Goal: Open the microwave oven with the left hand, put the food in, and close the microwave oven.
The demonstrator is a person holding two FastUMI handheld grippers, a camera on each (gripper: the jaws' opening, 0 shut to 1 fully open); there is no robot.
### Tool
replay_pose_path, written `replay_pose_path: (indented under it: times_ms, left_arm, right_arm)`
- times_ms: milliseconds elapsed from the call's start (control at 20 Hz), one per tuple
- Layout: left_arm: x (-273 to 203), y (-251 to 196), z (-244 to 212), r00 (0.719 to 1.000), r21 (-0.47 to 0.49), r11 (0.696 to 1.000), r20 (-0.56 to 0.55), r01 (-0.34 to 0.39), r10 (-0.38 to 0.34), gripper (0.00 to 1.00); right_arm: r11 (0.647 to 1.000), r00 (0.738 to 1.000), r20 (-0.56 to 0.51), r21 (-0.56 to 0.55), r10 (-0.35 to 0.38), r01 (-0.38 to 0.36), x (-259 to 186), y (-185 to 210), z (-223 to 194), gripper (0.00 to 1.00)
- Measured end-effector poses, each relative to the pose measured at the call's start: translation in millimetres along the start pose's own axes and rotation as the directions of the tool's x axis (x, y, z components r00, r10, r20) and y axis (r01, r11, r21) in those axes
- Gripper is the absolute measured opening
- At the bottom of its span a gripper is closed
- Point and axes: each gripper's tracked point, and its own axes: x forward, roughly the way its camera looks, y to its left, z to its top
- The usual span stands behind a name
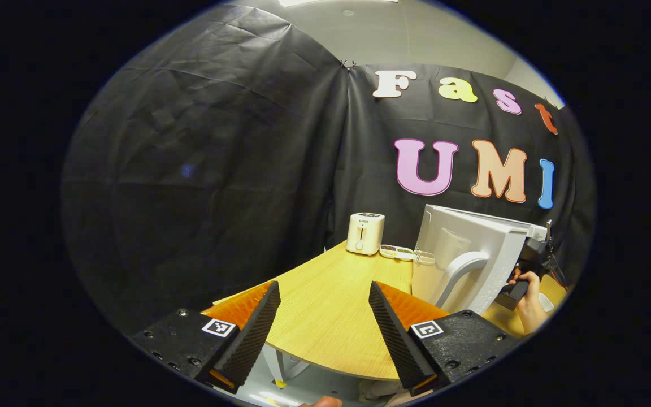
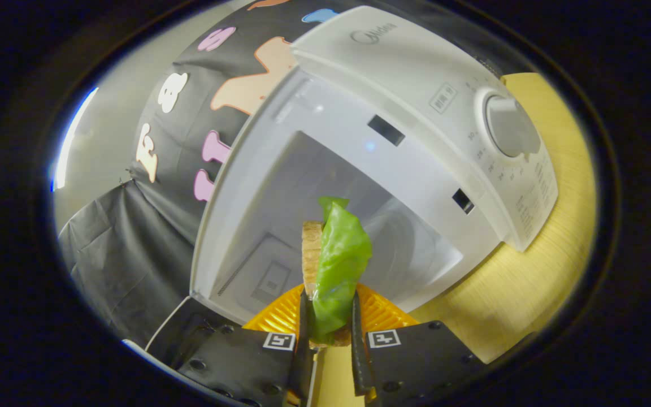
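Note:
In the right gripper view, the white microwave (image 2: 416, 73) stands with its door open and its pale cavity (image 2: 280, 215) facing me. My right gripper (image 2: 329, 302) is shut on the food (image 2: 339, 254), a green leaf against a slice of bread, held upright just in front of the cavity opening. The glass turntable (image 2: 416, 243) lies inside. In the left gripper view, the open door (image 1: 472, 249) with its curved handle (image 1: 461, 270) stands at the right. My left gripper (image 1: 324, 291) is open over the wooden table (image 1: 325, 328), left of the door and apart from it.
A cream toaster (image 1: 365, 233) and a small tray of food (image 1: 398, 252) sit at the table's far edge against the black cloth. A hand (image 1: 526, 299) holds the other gripper behind the door. The microwave's dial (image 2: 509, 127) sits on its control panel.

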Motion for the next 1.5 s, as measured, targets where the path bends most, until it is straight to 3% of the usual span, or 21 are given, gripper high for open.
replay_pose_path:
  times_ms: [150, 300, 350, 400, 450, 500, 550, 600, 650, 800, 850, 1200, 1250, 1300, 1350, 1450, 1500]
  left_arm:
    - [3, 2, -2, 1.000, 0.000, 1.000, -0.005, -0.007, 0.007, 0.97]
    - [6, -3, -8, 1.000, -0.004, 1.000, -0.014, 0.001, -0.001, 0.97]
    - [6, -6, -9, 1.000, -0.001, 1.000, -0.018, 0.006, -0.006, 0.97]
    - [6, -7, -10, 1.000, 0.005, 1.000, -0.021, 0.010, -0.010, 0.94]
    - [5, -9, -10, 1.000, 0.014, 1.000, -0.021, 0.012, -0.012, 0.97]
    - [6, -11, -11, 1.000, 0.025, 1.000, -0.019, 0.013, -0.012, 0.97]
    - [6, -12, -11, 1.000, 0.034, 0.999, -0.016, 0.014, -0.014, 0.97]
    - [6, -13, -10, 1.000, 0.042, 0.999, -0.013, 0.018, -0.017, 0.97]
    - [5, -16, -10, 1.000, 0.049, 0.999, -0.009, 0.022, -0.021, 0.97]
    - [5, -25, -10, 0.999, 0.063, 0.997, -0.004, 0.040, -0.039, 0.97]
    - [4, -28, -8, 0.999, 0.062, 0.997, 0.003, 0.047, -0.047, 0.97]
    - [-1, -35, 5, 0.996, 0.070, 0.995, 0.057, 0.065, -0.069, 0.94]
    - [-3, -35, 6, 0.996, 0.071, 0.995, 0.060, 0.065, -0.069, 0.94]
    - [-4, -34, 6, 0.996, 0.073, 0.995, 0.060, 0.063, -0.067, 0.94]
    - [-5, -34, 6, 0.996, 0.075, 0.995, 0.062, 0.061, -0.066, 0.97]
    - [-8, -33, 7, 0.996, 0.076, 0.995, 0.067, 0.060, -0.065, 0.97]
    - [-8, -34, 7, 0.996, 0.077, 0.995, 0.069, 0.059, -0.065, 0.96]
  right_arm:
    - [1.000, 1.000, -0.019, 0.001, -0.022, 0.022, 6, -10, 1, 0.24]
    - [0.995, 0.998, 0.014, -0.076, -0.066, 0.067, 3, -18, 6, 0.30]
    - [0.991, 0.996, 0.031, -0.106, -0.081, 0.084, 2, -22, 8, 0.37]
    - [0.983, 0.993, 0.050, -0.142, -0.108, 0.114, 2, -28, 11, 0.38]
    - [0.979, 0.991, 0.063, -0.161, -0.116, 0.125, 2, -30, 16, 0.48]
    - [0.974, 0.989, 0.068, -0.181, -0.129, 0.139, 3, -34, 17, 0.49]
    - [0.968, 0.987, 0.072, -0.200, -0.142, 0.153, 4, -38, 17, 0.68]
    - [0.959, 0.984, 0.081, -0.224, -0.158, 0.172, 4, -43, 19, 0.60]
    - [0.954, 0.982, 0.092, -0.240, -0.163, 0.181, 3, -44, 23, 0.74]
    - [0.947, 0.984, 0.119, -0.275, -0.136, 0.164, -3, -36, 28, 0.88]
    - [0.944, 0.984, 0.132, -0.290, -0.122, 0.156, -8, -31, 30, 0.98]
    - [0.901, 0.985, 0.169, -0.423, -0.028, 0.098, -41, -5, 40, 0.99]
    - [0.887, 0.985, 0.174, -0.454, -0.003, 0.083, -49, 1, 42, 0.91]
    - [0.873, 0.984, 0.178, -0.484, 0.028, 0.063, -57, 9, 44, 0.91]
    - [0.858, 0.982, 0.181, -0.511, 0.057, 0.044, -67, 18, 46, 0.99]
    - [0.831, 0.978, 0.177, -0.557, 0.111, 0.007, -91, 33, 51, 0.99]
    - [0.814, 0.975, 0.177, -0.581, 0.137, -0.009, -104, 40, 55, 0.91]
